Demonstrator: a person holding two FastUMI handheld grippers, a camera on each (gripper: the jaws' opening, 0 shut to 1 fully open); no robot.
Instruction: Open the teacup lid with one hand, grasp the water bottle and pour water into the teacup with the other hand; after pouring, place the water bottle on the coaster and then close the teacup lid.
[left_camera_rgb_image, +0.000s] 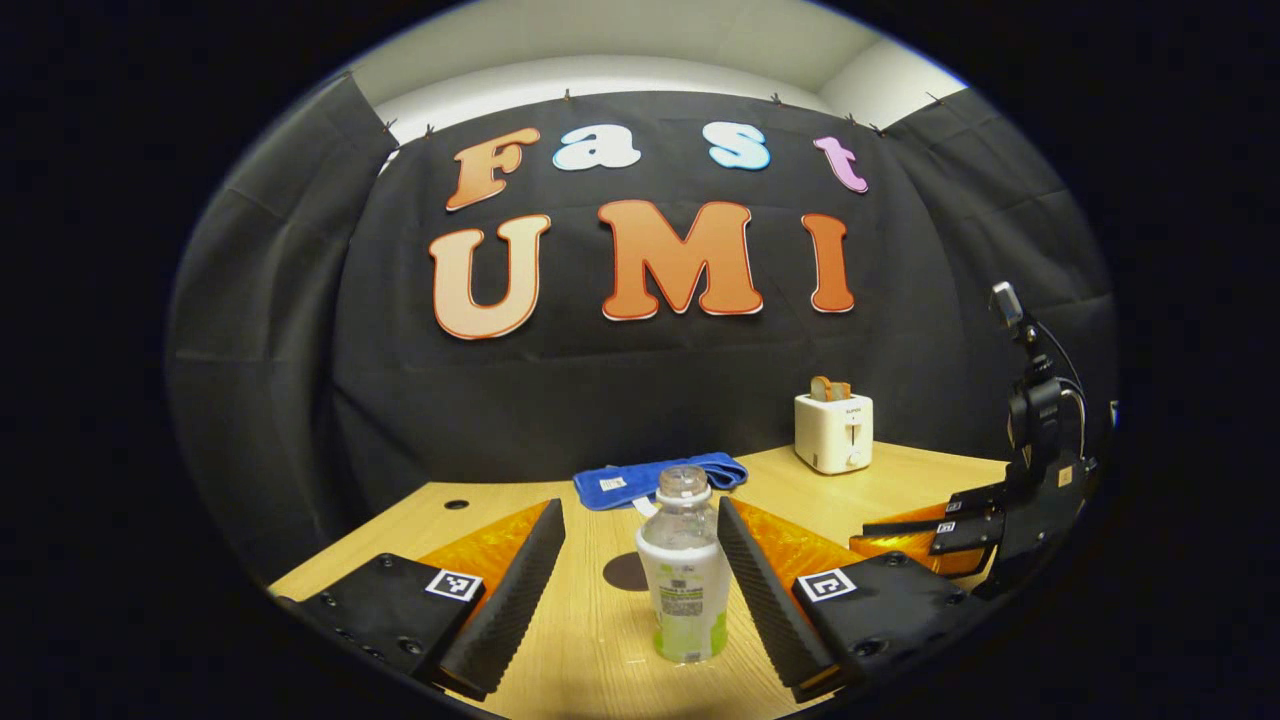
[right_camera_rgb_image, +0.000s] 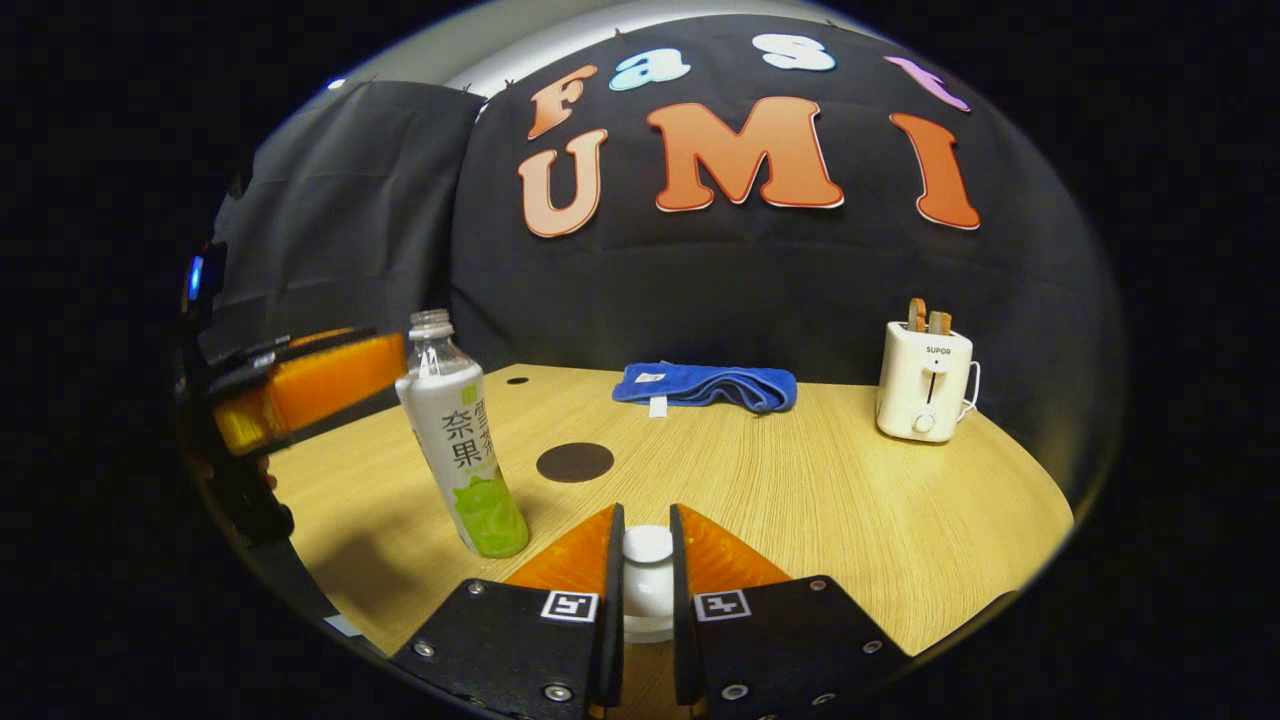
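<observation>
In the left gripper view we see our left gripper (left_camera_rgb_image: 640, 560) with its fingers spread wide on either side of the clear plastic water bottle with a white-and-green label (left_camera_rgb_image: 683, 570), neither pad touching it, while the bottle stands upright on the light wooden bench (left_camera_rgb_image: 590, 640) just in front of the round dark coaster (left_camera_rgb_image: 625, 572), and the folded blue cloth (left_camera_rgb_image: 655, 478) and white toaster (left_camera_rgb_image: 834, 432) sit well back near the far edge. In the right gripper view we see our right gripper (right_camera_rgb_image: 642, 575) clamped on the white knob of the teacup lid (right_camera_rgb_image: 647, 548), with the bottle to its left, the coaster beyond and bare bench stretching right toward the toaster.

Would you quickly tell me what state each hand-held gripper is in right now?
Left hand-held gripper: open, fingers either side of the bottle, not pressing it.
Right hand-held gripper: shut on the lid knob.
</observation>
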